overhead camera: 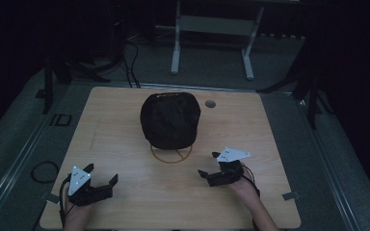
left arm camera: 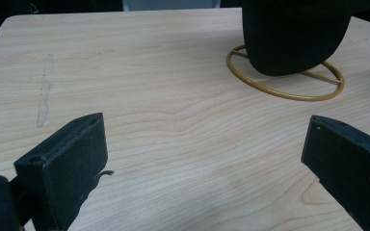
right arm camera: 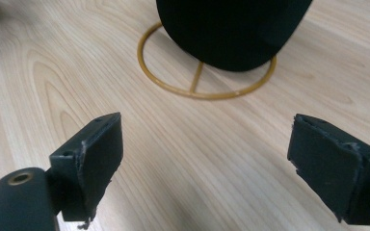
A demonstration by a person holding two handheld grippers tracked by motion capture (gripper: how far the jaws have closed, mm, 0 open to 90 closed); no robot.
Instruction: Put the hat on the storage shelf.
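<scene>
- Right, from the high view I have the light wooden table (overhead camera: 125, 125) as the biggest thing in front of me, rounded at its corners, with a small grey round insert (overhead camera: 210, 103) near its far edge.
- On the far-middle part of it sits a black cap (overhead camera: 170, 119) (dark fabric, dome-shaped), perched on a yellow wire ring stand (overhead camera: 171, 156) whose hoop lies flat on the wood and shows beneath the cap's near edge.
- My left gripper (overhead camera: 101, 174) sits low at the near left of the table, jaws spread wide with nothing between them; its own view shows bare wood in the gap, cap and hoop ahead to the right.
- My right gripper (overhead camera: 209, 164) sits at the near right, closer to the stand, jaws likewise wide and empty, aimed at the hoop.
</scene>
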